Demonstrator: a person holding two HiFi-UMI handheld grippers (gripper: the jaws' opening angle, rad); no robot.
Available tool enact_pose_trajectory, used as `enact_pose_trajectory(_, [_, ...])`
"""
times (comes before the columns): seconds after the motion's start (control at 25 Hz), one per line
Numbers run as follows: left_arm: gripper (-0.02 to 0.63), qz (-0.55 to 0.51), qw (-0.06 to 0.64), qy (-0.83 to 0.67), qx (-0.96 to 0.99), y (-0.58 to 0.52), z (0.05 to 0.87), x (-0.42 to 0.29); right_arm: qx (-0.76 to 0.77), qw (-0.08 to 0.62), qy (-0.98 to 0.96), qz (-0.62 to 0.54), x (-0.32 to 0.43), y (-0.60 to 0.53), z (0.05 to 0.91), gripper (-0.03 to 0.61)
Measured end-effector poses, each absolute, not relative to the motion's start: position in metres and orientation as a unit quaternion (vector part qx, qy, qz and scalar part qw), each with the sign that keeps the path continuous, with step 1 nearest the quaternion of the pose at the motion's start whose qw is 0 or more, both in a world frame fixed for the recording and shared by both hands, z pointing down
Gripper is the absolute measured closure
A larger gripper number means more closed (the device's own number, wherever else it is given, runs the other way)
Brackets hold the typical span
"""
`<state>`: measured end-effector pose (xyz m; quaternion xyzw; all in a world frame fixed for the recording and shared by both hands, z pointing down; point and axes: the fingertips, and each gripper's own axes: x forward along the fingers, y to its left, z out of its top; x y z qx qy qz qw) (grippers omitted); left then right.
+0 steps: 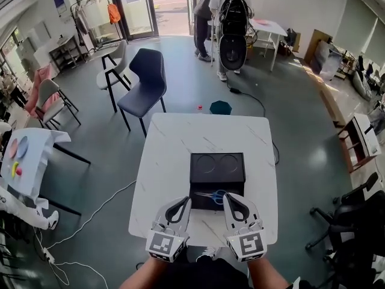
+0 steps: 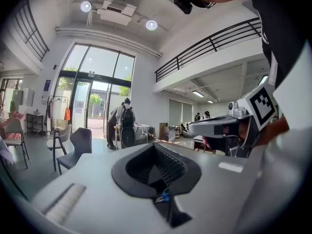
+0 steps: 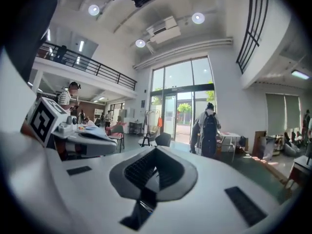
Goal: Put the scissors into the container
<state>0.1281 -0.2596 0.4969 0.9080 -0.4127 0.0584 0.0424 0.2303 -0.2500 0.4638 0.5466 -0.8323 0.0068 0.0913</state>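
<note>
Close in, left gripper (image 1: pixel 179 205) & right gripper (image 1: pixel 234 200): both jaws pressed together, nothing held. Blue-handled scissors (image 1: pixel 212 195) lie in container (image 1: pixel 218 177), near compartment; looks done to me. Light, stiff, slick blades. If regripping, I'd pinch across handles nr pivot.

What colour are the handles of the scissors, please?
Blue; the scissors lie in the black container, clearest in the head view.

One scissors (image 1: pixel 212 195), one container (image 1: pixel 207 168), two hand-held grippers (image 1: pixel 184 201) (image 1: pixel 230 197)
</note>
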Motion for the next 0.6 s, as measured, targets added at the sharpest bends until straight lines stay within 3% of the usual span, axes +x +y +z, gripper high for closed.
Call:
enact_pose_trajectory(0.32, [0.604, 0.052, 0.036, -0.410, 0.910, -0.262, 0.490, 0.134, 0.556, 0.072, -0.828, 0.003, 0.233, -0.242, 0.457, 0.571])
enact_pose_trajectory(0.6, [0.604, 0.054, 0.039, -0.406, 0.911, -0.259, 0.492, 0.134, 0.560, 0.097, -0.823, 0.008, 0.234, -0.239, 0.461, 0.571])
